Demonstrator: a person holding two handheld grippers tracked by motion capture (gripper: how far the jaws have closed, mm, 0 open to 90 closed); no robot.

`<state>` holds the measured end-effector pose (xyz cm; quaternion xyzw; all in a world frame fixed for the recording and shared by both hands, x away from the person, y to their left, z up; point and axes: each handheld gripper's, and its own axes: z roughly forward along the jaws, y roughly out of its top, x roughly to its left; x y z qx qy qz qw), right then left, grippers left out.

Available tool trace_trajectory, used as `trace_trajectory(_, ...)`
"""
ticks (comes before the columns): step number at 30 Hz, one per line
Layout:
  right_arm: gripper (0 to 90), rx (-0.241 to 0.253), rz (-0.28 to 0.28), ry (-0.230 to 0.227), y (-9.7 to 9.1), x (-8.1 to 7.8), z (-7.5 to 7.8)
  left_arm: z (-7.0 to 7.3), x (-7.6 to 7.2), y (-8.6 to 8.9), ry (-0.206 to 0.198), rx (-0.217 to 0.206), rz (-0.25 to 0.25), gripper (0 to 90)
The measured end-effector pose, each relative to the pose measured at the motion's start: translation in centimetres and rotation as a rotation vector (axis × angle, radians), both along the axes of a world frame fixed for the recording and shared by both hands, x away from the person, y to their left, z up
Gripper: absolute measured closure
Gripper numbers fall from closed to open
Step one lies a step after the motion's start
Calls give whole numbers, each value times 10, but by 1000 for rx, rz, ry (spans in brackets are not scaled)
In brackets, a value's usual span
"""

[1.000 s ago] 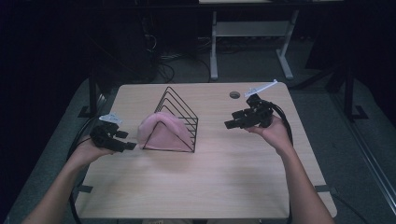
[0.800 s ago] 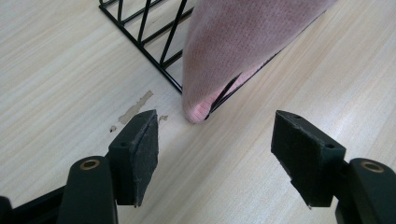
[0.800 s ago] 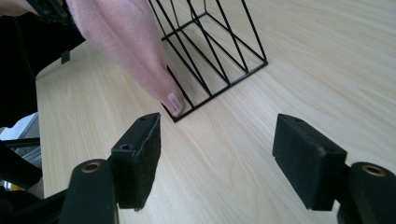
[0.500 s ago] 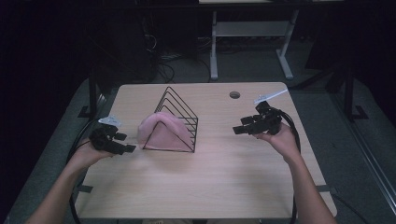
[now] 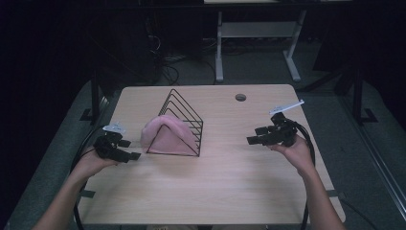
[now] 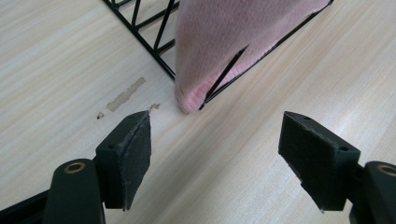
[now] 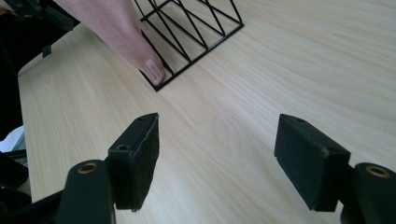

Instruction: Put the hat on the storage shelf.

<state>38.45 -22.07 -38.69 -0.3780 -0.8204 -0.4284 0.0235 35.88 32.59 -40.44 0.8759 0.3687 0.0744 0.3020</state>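
1. A black wire rack [image 5: 184, 122], triangular in section, stands on the light wooden desk [image 5: 215, 182], left of centre and toward the far half.
2. A pink cloth [image 5: 165, 134] is draped over the rack's near left end. It hangs down both slopes, and its lower edge reaches the desk surface.
3. In the left gripper view the cloth [image 6: 233, 42] covers the rack's corner [image 6: 154, 46]; one black wire shows through a gap near the hem.
4. The left claw [image 5: 125, 149] lies low over the desk, just beside the cloth's left edge and apart from it. Its jaws have just been opening and now stand wide, with bare desk between them [image 6: 215, 154].
5. The right claw [image 5: 253, 139] hovers over the right half of the desk, well apart from the rack and pointing toward it. Its jaws stand open with nothing between them [image 7: 217, 154].
6. A small pale scuff mark [image 6: 123, 95] lies on the desk just ahead of the left claw.
7. A round hole [image 5: 241, 97] sits in the desk near the far edge.
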Motion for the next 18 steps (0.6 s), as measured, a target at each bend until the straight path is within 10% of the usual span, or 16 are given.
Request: trace_trajectory(18, 300, -13, -43, 29, -24, -26, -27, -10, -19, -4, -17, -54, 6, 256)
